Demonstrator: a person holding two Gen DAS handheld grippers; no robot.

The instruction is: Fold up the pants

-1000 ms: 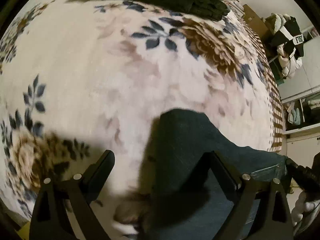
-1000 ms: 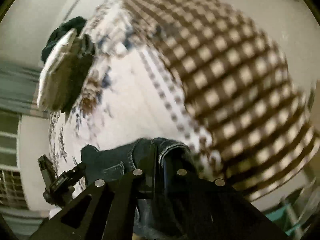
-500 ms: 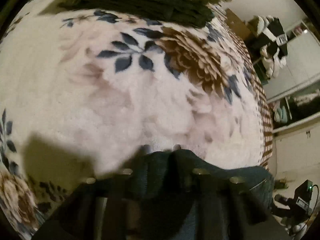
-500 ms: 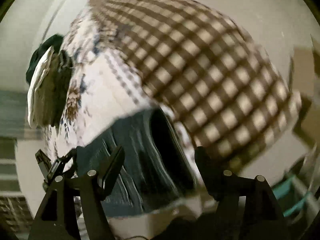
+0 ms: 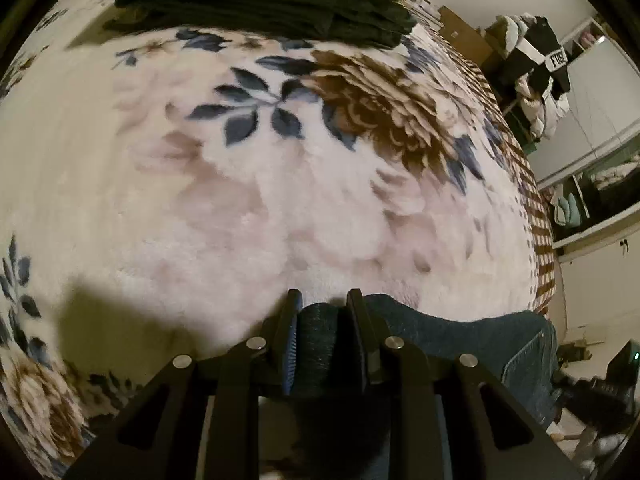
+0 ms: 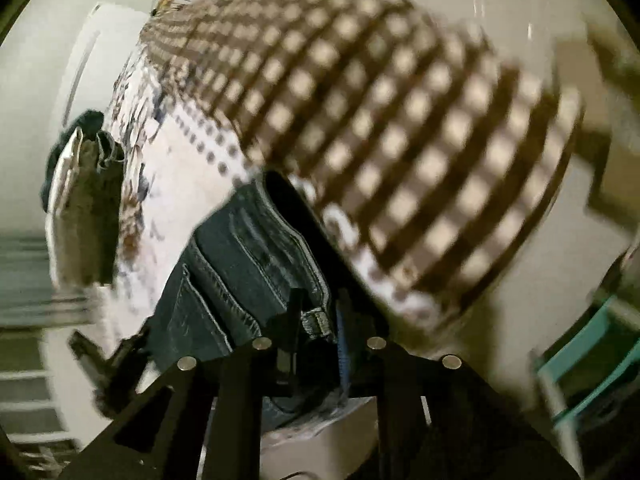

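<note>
The pants are dark blue jeans [image 5: 472, 340] lying at the near edge of a bed with a floral blanket [image 5: 240, 200]. My left gripper [image 5: 322, 304] is shut on a fold of the jeans, denim bunched between its fingers. In the right wrist view the jeans [image 6: 240, 264] show their waistband and seams. My right gripper [image 6: 318, 304] is shut on the waistband near a belt loop. The right wrist view is blurred by motion.
A stack of folded dark and olive clothes [image 5: 272, 4] sits at the far end of the bed; it also shows in the right wrist view [image 6: 80, 184]. A brown checked cover [image 6: 380, 120] drapes the bed's side. Clothes hang at the right [image 5: 536, 80].
My left gripper went from open over the jeans to shut on a fold. My right gripper let go of the waistband, opened, then shut on it again.
</note>
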